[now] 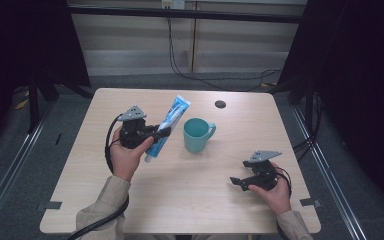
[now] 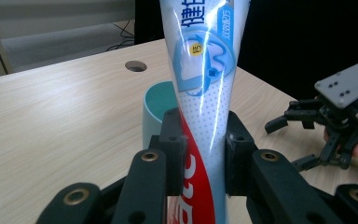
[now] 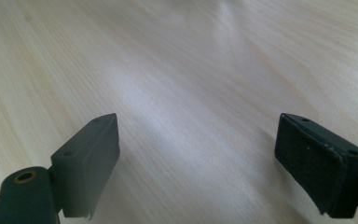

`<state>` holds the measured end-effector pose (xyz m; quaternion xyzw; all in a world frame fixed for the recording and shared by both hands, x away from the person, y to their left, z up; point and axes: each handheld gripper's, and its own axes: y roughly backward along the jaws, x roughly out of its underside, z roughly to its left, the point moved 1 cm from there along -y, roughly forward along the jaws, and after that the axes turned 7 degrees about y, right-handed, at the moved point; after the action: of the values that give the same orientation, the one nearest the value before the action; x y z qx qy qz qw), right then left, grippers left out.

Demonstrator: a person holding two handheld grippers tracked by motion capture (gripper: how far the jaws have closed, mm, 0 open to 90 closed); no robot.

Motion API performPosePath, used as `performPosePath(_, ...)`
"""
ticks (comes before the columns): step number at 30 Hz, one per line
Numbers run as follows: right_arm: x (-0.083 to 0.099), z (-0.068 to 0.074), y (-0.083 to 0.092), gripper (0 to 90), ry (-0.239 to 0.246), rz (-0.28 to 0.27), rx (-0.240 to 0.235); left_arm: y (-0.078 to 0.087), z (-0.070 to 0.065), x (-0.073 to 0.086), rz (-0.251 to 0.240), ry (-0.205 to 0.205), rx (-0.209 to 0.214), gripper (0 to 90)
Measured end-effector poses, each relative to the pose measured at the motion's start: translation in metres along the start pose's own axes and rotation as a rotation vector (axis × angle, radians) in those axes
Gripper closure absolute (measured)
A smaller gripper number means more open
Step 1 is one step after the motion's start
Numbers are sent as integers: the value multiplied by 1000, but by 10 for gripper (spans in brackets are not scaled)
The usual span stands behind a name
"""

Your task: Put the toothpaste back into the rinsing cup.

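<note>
A blue, white and red toothpaste tube point(image 1: 169, 127) is held in the air at a slant, its flat end pointing up and away. My left gripper point(image 1: 160, 133) is shut on the tube's lower part; in the left gripper view the tube point(image 2: 204, 70) rises between the two black pads point(image 2: 172, 154). Just right of the tube a teal mug point(image 1: 196, 135) stands upright on the table, handle to the right; its rim point(image 2: 154, 95) shows behind the tube. My right gripper point(image 1: 236, 182) rests low over the table at the front right, open, nothing between its pads point(image 3: 91, 163).
The light wooden table point(image 1: 180, 200) has a round cable hole point(image 1: 220, 104) near its far edge. Black cables run along the floor behind it. The right gripper point(image 2: 307, 135) shows at the right of the left gripper view.
</note>
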<state>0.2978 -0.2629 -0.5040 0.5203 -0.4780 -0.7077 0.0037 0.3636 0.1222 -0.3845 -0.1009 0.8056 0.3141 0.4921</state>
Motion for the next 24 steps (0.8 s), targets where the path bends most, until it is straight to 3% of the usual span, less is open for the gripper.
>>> performPosePath(3, -11, 0, 6, 182, -35, -38, -14, 1, -2, 0, -6, -1, -1, 744)
performPosePath(4, -23, 1, 10, 229, -57, -66, -36, 0, -3, 1, -6, -1, -3, 744)
performPosePath(9, -49, 3, 14, 247, -77, -95, -59, -1, -6, 2, -6, -4, 1, 745)
performPosePath(16, -97, 10, 17, 312, -62, -135, -125, -6, -11, 3, -11, -12, 5, 745)
performPosePath(24, -129, 16, 19, 327, -82, -183, -186, -14, -17, 9, 7, -25, 5, 745)
